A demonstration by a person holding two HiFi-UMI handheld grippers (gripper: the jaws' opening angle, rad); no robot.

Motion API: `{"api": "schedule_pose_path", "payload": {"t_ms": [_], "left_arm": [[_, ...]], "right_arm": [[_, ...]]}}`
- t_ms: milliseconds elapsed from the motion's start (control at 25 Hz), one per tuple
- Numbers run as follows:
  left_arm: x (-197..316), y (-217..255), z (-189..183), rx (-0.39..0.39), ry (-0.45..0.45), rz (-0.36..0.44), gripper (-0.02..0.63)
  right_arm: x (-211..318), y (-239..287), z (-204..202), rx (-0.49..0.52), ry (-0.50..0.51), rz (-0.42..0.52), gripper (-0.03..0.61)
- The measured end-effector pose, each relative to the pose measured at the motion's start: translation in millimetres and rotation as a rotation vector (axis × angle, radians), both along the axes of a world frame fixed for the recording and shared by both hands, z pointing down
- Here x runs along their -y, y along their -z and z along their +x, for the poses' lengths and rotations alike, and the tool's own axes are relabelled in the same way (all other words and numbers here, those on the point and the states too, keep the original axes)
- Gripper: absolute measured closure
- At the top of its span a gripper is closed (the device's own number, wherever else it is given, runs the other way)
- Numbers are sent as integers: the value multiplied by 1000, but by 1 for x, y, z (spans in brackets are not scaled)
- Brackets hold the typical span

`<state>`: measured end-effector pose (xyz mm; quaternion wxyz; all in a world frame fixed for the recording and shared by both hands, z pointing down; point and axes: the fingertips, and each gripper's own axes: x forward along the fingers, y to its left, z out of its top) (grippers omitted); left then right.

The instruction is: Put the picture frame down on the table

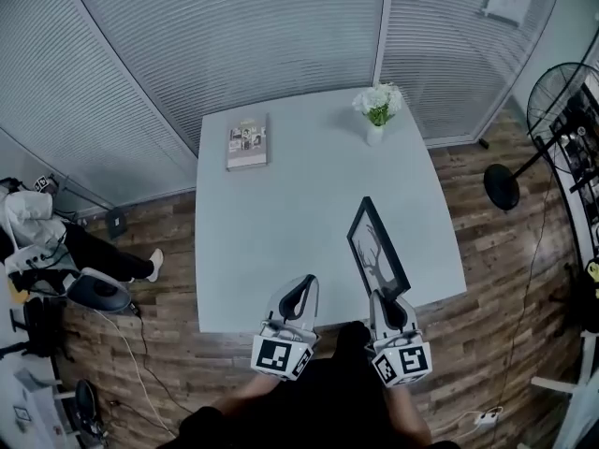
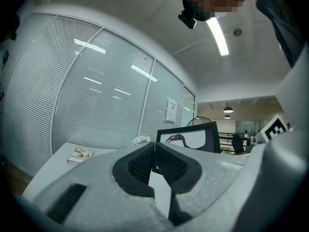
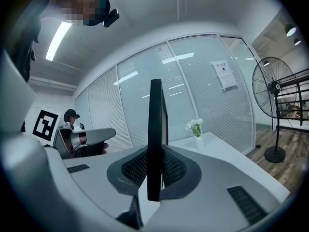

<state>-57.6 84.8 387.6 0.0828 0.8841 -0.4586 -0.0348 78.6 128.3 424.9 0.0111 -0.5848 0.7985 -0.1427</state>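
A black picture frame (image 1: 376, 249) with a bird print stands on edge above the near right part of the white table (image 1: 281, 213). My right gripper (image 1: 387, 299) is shut on the frame's near edge; in the right gripper view the frame (image 3: 155, 134) rises edge-on between the jaws. My left gripper (image 1: 301, 293) hangs at the table's near edge to the frame's left, shut with nothing in it. The left gripper view shows the frame (image 2: 190, 138) beyond the closed left gripper (image 2: 154, 151).
A book (image 1: 247, 141) lies at the table's far left. A small vase of white flowers (image 1: 377, 110) stands at the far right. A standing fan (image 1: 552, 110) is on the wooden floor to the right. A seated person (image 1: 56, 241) is at the left.
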Motion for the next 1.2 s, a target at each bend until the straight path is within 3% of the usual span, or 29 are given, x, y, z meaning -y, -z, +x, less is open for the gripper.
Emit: {"api": "schedule_pose_path", "payload": {"t_ms": [600, 1000, 1200], "left_arm": [[70, 14, 83, 21, 155, 1, 594], [118, 27, 95, 14, 114, 48, 594], [140, 20, 91, 5, 86, 18, 594]], "right_arm": [[97, -4, 83, 7, 163, -18, 531], [144, -12, 100, 49, 114, -20, 531], [160, -30, 98, 83, 83, -72, 531]]}}
